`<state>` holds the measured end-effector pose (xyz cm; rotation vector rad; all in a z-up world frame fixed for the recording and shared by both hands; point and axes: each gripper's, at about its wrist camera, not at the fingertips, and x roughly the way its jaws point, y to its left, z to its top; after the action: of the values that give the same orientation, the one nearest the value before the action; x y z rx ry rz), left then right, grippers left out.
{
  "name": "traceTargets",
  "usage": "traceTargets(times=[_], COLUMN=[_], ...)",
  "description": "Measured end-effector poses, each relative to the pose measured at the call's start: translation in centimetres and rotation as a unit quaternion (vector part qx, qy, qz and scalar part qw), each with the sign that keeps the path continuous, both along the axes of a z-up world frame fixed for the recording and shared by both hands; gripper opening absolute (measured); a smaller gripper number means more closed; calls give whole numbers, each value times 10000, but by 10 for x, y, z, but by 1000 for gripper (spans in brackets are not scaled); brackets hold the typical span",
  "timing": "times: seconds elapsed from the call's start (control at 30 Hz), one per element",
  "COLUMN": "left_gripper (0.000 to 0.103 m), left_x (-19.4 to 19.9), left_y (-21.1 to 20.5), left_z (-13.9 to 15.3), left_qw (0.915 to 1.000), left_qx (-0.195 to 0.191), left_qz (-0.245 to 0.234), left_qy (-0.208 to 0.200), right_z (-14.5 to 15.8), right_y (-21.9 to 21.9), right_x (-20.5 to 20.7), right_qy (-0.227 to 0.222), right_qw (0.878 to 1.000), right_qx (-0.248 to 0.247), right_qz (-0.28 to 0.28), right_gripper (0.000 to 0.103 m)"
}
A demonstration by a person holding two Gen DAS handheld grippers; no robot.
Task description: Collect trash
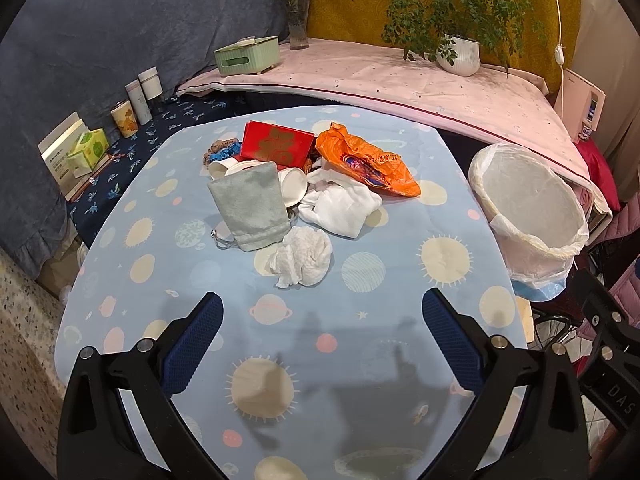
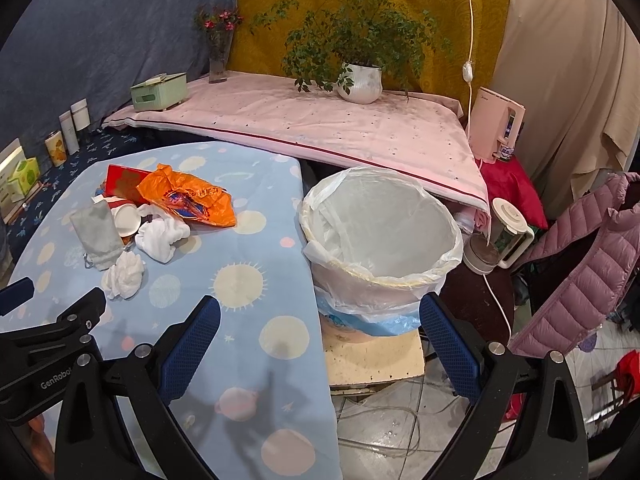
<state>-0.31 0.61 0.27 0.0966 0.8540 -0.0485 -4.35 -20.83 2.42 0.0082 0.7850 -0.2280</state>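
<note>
A pile of trash lies on the blue planet-print table: a crumpled white tissue, a grey drawstring pouch, white cloth, an orange plastic bag, a red box and white paper cups. A bin lined with a white bag stands just off the table's right edge. My left gripper hovers open over the near table, short of the tissue. My right gripper is open near the table's right edge, in front of the bin; the tissue lies to its left.
A pink-covered shelf behind the table holds a green tissue box, a flower vase and a potted plant. Cans and cartons line the left. A kettle, a pink jacket and floor cables sit right of the bin.
</note>
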Motion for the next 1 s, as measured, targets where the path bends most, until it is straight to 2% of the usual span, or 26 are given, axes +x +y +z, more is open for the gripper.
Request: traceTargets(times=[1.0], left_gripper=[95], left_x=[0], left_y=[1], left_z=[1], left_qw=[10000], left_qx=[21], left_qz=[9], left_qy=[-37], right_z=[2], right_y=[1], right_x=[0], right_qy=[-25], right_qw=[10000], right_qx=[-18], right_qz=[2], right_gripper=[95])
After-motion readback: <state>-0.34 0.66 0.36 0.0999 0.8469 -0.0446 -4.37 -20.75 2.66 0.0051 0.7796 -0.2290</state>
